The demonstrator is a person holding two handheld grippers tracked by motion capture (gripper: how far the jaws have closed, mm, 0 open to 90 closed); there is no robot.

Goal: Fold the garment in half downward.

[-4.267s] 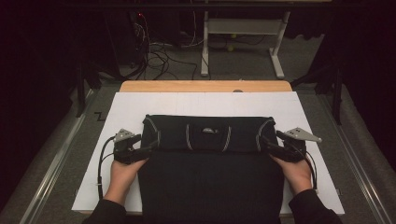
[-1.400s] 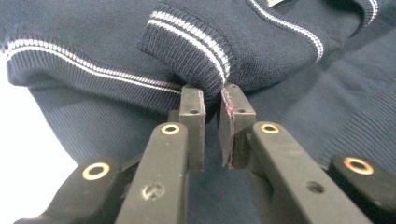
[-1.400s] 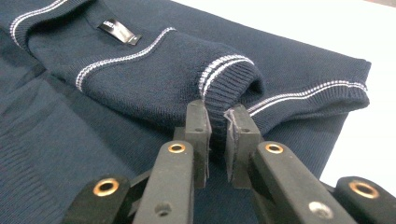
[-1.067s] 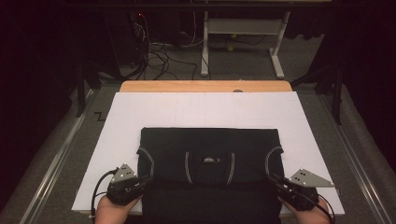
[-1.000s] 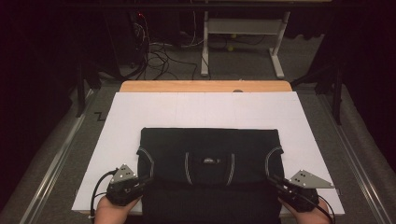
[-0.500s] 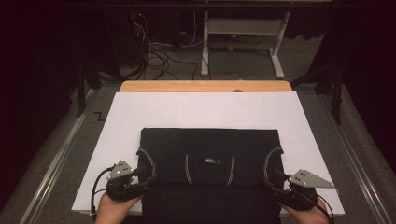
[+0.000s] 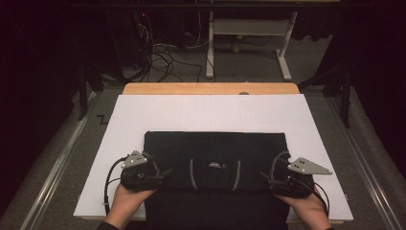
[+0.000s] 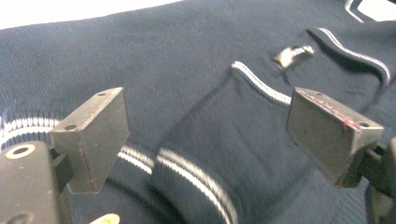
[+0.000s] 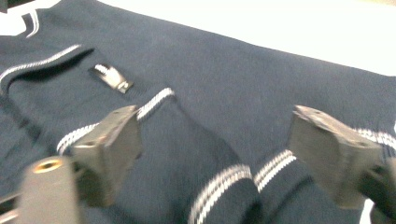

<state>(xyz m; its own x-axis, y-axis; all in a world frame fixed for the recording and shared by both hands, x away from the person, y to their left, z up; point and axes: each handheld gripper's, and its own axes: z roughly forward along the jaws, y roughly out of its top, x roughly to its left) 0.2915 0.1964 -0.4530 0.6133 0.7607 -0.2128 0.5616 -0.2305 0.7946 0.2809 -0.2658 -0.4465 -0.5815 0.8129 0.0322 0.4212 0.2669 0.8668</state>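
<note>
A dark navy garment [image 7: 215, 146] with thin white stripes lies folded flat on the white-covered table [image 7: 210, 112], its near part hanging over the front edge. The small label [image 7: 214, 165] sits at its middle. My left gripper [image 7: 163, 175] rests at the garment's left edge, near the front. In the left gripper view its jaws stand wide apart over striped fabric [image 8: 201, 140], holding nothing. My right gripper [image 7: 264, 176] mirrors it at the right edge. Its jaws also stand open above a striped cuff [image 9: 224, 186].
A wooden table edge [image 7: 210, 88] shows beyond the white cover. Behind the table, cables [image 7: 158, 52] lie on the floor beside a white table frame [image 7: 249, 28]. Metal rails [image 7: 52, 167] run along both sides.
Since the earliest frame both grippers have come toward the near edge, and the garment's fold has come with them. Over the last second they have hardly shifted.
</note>
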